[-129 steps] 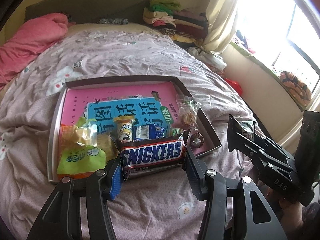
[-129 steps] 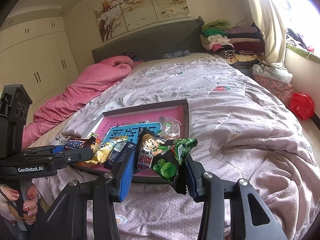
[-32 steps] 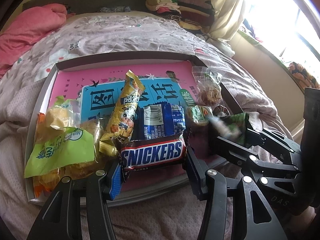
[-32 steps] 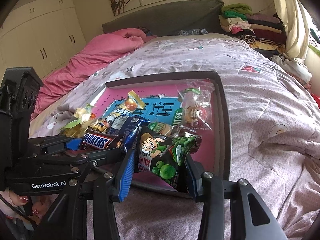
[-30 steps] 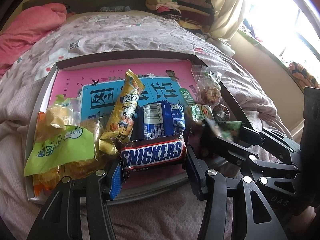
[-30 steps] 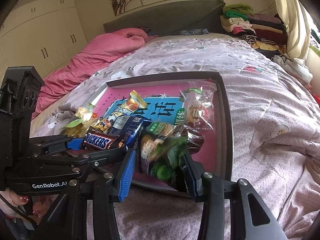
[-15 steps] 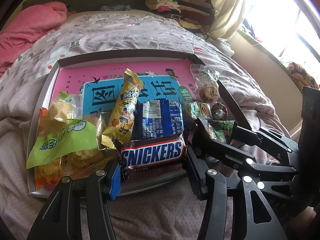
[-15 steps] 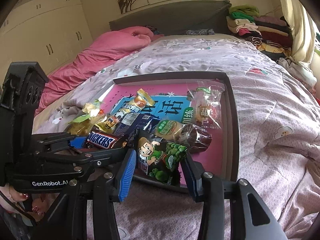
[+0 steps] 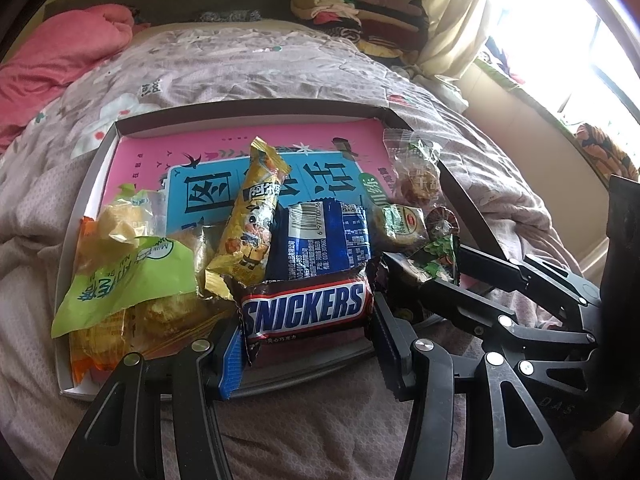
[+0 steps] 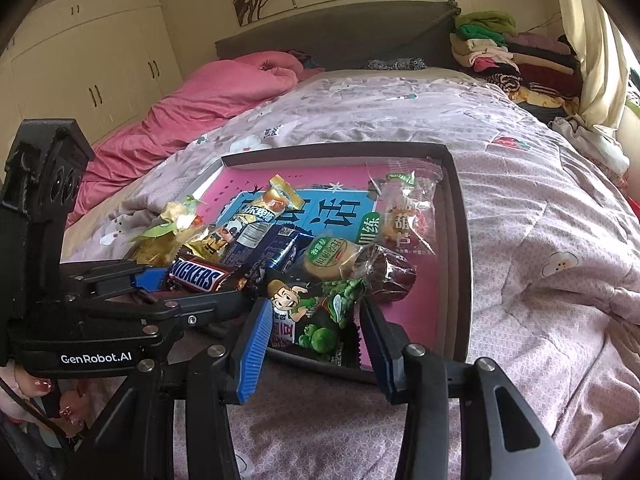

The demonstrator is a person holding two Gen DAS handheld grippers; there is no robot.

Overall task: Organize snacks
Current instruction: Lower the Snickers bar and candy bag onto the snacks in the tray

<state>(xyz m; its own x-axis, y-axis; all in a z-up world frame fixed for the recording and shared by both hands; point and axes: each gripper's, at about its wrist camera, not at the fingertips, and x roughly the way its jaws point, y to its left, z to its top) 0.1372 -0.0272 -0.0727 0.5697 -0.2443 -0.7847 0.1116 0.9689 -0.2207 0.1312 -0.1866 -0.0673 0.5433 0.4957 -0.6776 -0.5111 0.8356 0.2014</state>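
Right wrist view alone catches the wardrobe (image 10: 80,60) and the hand (image 10: 24,396) under the left gripper (image 9: 308,320); left view gives the window (image 9: 560,40). Left gripper pinches the Snickers bar (image 9: 306,308) over the tray (image 9: 248,114) near edge; right gripper (image 10: 314,320) pinches the green pea packet (image 10: 310,316) there too; inside the tray, yellow stick pack (image 9: 252,216), blue wrapper (image 9: 320,240), pink book (image 9: 160,152) beneath.
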